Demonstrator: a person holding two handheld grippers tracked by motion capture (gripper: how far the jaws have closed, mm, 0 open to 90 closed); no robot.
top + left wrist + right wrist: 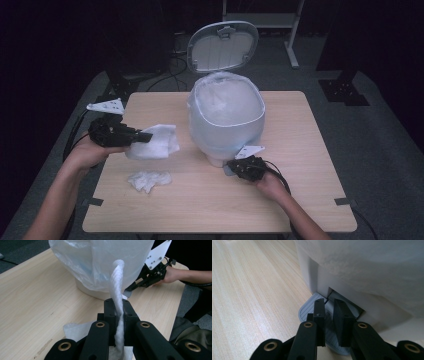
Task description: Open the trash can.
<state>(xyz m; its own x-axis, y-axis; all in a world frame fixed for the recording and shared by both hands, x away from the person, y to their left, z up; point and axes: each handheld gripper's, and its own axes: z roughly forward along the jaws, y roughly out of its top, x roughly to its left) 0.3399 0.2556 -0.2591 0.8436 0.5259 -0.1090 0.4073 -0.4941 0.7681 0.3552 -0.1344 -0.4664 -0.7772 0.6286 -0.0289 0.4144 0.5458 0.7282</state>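
A white pedal bin (226, 115) lined with a clear plastic bag (100, 262) stands mid-table, its lid (222, 46) tipped up and open. My left gripper (148, 136) is shut on a white paper towel (157, 141), held just left of the bin; in the left gripper view the towel (117, 290) rises twisted between the jaws (119, 305). My right gripper (231, 167) is at the bin's base, its tips resting on the grey ribbed pedal (307, 312). Its jaws (329, 302) stand nearly together with nothing between them.
A crumpled white tissue (149, 180) lies on the wooden table (310, 200) in front of my left hand. Dark stands and cables sit on the floor beyond the table's far edge.
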